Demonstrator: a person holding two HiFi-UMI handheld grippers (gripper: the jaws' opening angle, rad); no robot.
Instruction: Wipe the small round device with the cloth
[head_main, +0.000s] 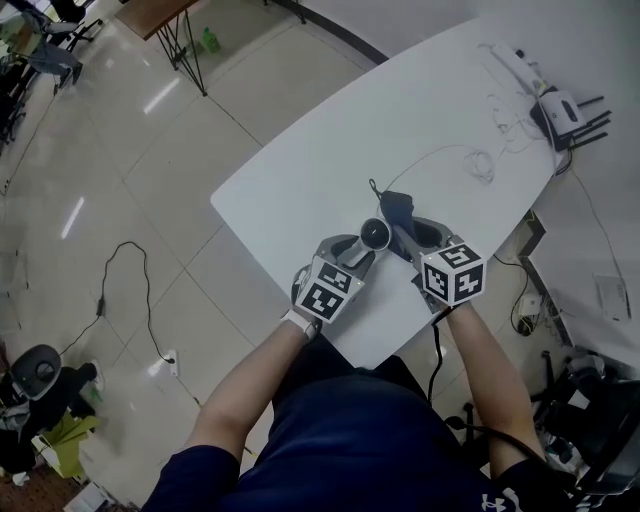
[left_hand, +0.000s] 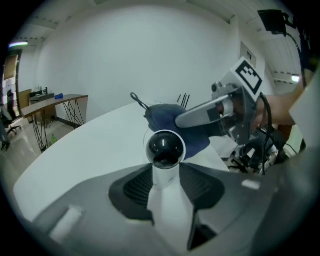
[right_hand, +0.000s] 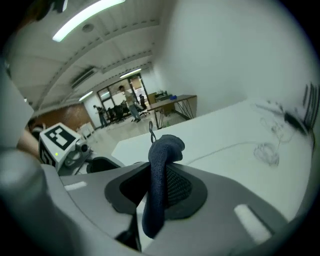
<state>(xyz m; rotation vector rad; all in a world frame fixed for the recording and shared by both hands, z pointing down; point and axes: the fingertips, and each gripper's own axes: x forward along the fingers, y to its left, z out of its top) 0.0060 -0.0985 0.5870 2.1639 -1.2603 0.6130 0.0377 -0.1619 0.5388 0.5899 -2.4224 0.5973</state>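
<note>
L tongs (left_hand: 166, 176) are clamped on the device (left_hand: 165, 148). Its white stem sits tight btw the two pads. Its shiny black ball head sticks up past the tips.

R tongs (right_hand: 158, 184) are clamped on the cloth (right_hand: 160, 165). The cloth is dark blue and pinched btw the pads. A bunched end pokes up over the tips, and a bit hangs down low.

In the head view both tongs are close together over the near edge of the white table (head_main: 330, 150), w/ tips pointing away from the person. The device is up btw the two sets of tips, on the L side. The cloth is just past it, a bit to the R. In the left gripper view the cloth is right behind the ball head, v. near it. Can't tell if they touch.

Far side of the table: thin white cords (head_main: 482, 160) and a white box (head_main: 560, 104) w/ black sticks, well apart from the tongs.
</note>
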